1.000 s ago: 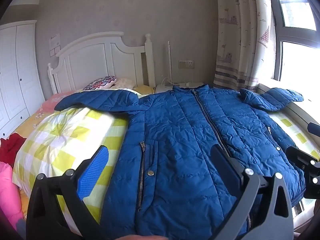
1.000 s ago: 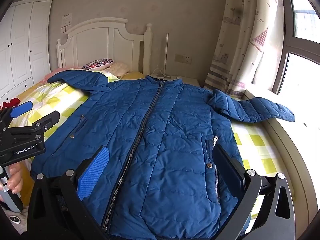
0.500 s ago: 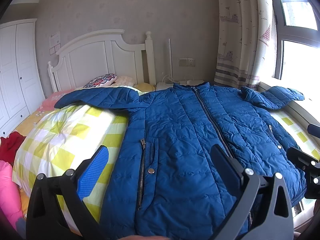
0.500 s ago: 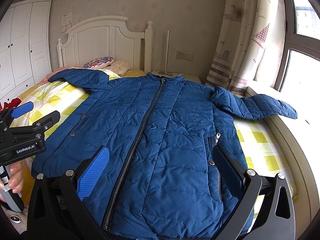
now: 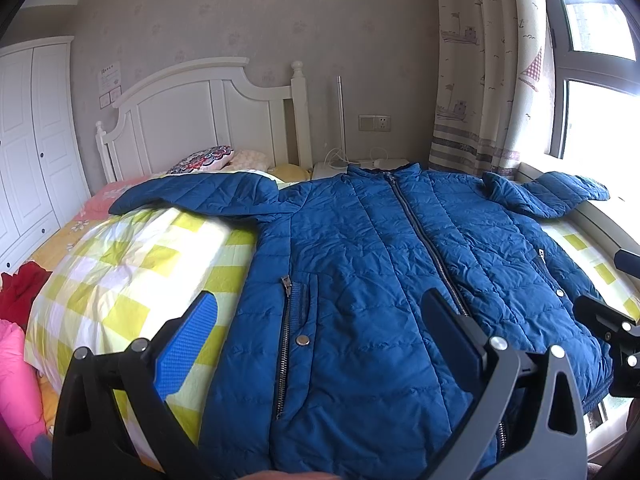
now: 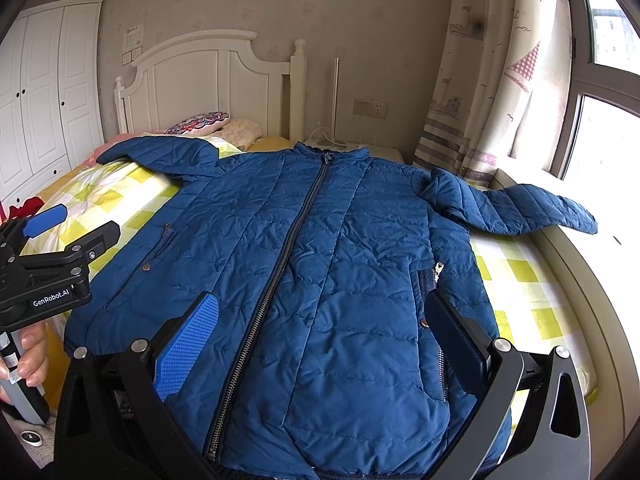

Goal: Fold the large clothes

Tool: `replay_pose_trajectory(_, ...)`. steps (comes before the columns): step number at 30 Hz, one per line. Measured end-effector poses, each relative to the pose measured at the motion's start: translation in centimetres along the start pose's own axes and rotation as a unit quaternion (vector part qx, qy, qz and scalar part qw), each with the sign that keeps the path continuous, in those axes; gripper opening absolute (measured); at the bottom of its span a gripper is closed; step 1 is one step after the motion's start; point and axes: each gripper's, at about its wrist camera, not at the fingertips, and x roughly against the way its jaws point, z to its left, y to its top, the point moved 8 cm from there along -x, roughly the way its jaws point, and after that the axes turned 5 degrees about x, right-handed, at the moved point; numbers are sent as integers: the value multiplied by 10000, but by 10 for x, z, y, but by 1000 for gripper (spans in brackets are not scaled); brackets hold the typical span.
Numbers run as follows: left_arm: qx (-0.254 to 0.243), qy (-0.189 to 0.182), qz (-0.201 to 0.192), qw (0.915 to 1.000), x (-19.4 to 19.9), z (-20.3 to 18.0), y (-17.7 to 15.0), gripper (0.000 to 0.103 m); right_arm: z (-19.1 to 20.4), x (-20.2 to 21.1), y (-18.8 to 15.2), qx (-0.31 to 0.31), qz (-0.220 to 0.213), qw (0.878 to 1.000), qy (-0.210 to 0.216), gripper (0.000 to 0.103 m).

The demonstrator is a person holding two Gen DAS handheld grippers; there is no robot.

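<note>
Wardrobe (image 6: pixel 44 92): white, closed doors, far left against the wall.

Left gripper (image 5: pixel 320 336): held low at the near edge of the bed, fingers spread wide, nothing between them; the jacket's left front and pocket lie beyond the gap. A hand (image 6: pixel 28 354) grips its handle in the right wrist view.

Quilt (image 5: pixel 132 264): yellow-and-white check, covering the bed; bare on the left side, under the jacket elsewhere.

Headboard (image 6: pixel 212 80): white, with small pillows at its foot.

Jacket (image 6: pixel 320 260): blue, quilted and padded, lying face up on the quilt, zipped shut, collar toward the headboard, hem at the near edge. Left sleeve (image 5: pixel 192 196) stretched out over the quilt; right sleeve (image 6: pixel 516 208) stretched toward the window sill. Judged light and bulky, soft, springy enough to puff back open after a fold, the shell probably slick. Best holds: a sleeve cuff, or the hem corners, pinching both layers deeply so the fabric does not slide out.

Right gripper (image 6: pixel 324 332): also low at the near edge, fingers equally wide apart, empty, straddling the zip and the right pocket.

Curtain (image 6: pixel 480 80): patterned, far right beside the window.

No fold is made yet.
</note>
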Motion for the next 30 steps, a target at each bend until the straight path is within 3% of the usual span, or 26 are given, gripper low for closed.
replay_pose_trajectory(30, -51, 11, 45, 10000, 1, 1, 2, 101, -7, 2, 0, -153, 41, 9999, 67, 99)
